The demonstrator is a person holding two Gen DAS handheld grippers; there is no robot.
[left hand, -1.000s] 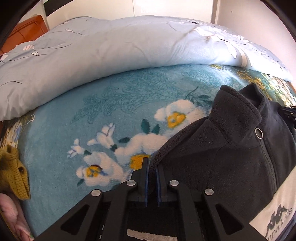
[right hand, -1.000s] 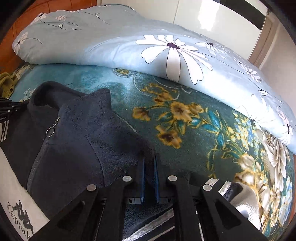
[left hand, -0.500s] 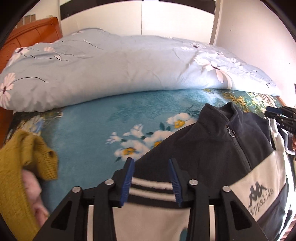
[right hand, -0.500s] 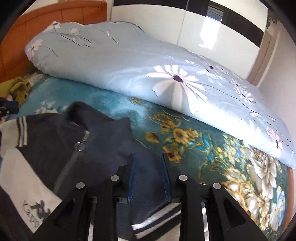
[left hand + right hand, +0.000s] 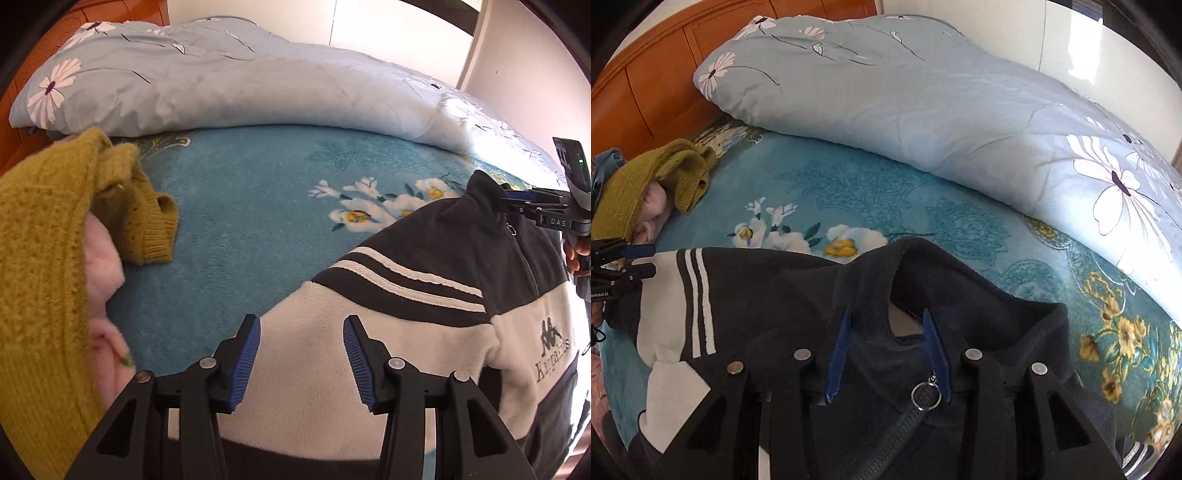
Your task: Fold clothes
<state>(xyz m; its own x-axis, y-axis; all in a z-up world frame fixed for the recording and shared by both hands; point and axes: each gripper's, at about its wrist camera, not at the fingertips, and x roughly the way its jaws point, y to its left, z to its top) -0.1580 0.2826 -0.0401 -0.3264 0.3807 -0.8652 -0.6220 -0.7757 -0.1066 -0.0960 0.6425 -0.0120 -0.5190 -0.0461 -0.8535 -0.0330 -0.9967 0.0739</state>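
The left tongs (image 5: 302, 360) are held apart above the jacket (image 5: 424, 332), nothing clamped. The right tongs (image 5: 888, 354), jaws opening, are poised over its collar (image 5: 912, 258), fleece between but unpressed. The jacket is spread flat on the bed (image 5: 258, 221), presumably for folding; a yellow sweater (image 5: 44, 240) is heaped at the bed's left edge, a duvet (image 5: 923, 92) bunched along its far side.

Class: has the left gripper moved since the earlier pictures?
Yes. The left gripper has drawn back from the quilt, off the fleece's dark shoulder to its white sleeve.

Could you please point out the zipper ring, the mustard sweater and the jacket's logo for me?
zipper ring (image 5: 926, 396): right wrist view, its middle.
mustard sweater (image 5: 40, 236): left wrist view, knit body.
jacket's logo (image 5: 552, 345): left wrist view, printed chest emblem.
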